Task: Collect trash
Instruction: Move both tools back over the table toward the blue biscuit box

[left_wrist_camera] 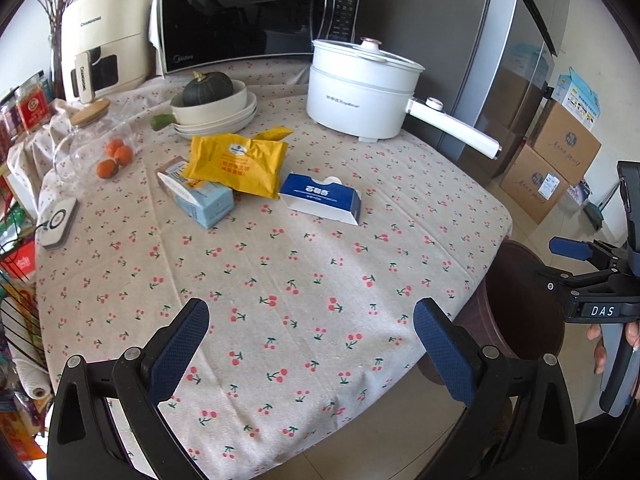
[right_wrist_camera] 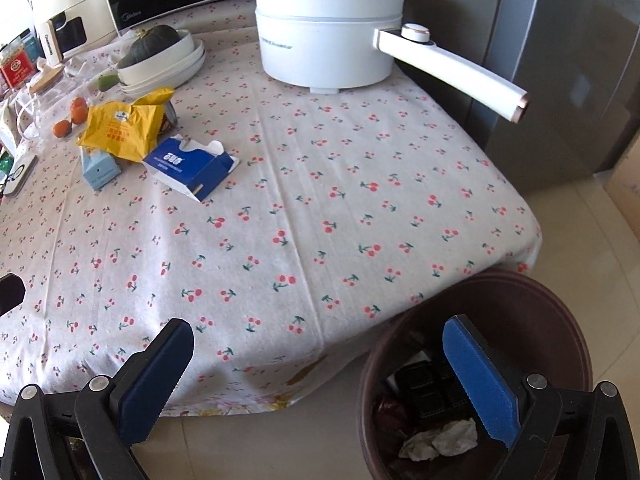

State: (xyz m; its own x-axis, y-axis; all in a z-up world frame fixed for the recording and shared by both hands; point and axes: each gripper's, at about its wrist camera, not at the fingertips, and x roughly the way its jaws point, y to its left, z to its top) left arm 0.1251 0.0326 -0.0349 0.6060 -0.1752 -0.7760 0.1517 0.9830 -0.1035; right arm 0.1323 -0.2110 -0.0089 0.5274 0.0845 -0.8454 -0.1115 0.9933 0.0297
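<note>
Three pieces of packaging lie on the cherry-print tablecloth (left_wrist_camera: 300, 280): a crumpled yellow wrapper (left_wrist_camera: 240, 160) (right_wrist_camera: 120, 128), a torn blue box (left_wrist_camera: 320, 198) (right_wrist_camera: 188, 164) and a light blue carton (left_wrist_camera: 204, 200) (right_wrist_camera: 100, 170) partly under the wrapper. A brown bin (left_wrist_camera: 520, 300) (right_wrist_camera: 500, 284) stands on the floor by the table's right corner; a crumpled white tissue (right_wrist_camera: 440, 440) and dark scraps lie inside. My left gripper (left_wrist_camera: 312, 312) hangs open over the table's near part, nothing between its fingers. My right gripper (right_wrist_camera: 318, 328) is open and empty, its right finger above the bin's mouth.
A white electric pot (left_wrist_camera: 360, 88) with a long handle, a microwave (left_wrist_camera: 240, 16), stacked bowls holding a dark squash (left_wrist_camera: 208, 88), small oranges (left_wrist_camera: 114, 156) and a white device (left_wrist_camera: 58, 222) share the table. A grey fridge (left_wrist_camera: 512, 80) and cardboard boxes (left_wrist_camera: 552, 160) stand to the right.
</note>
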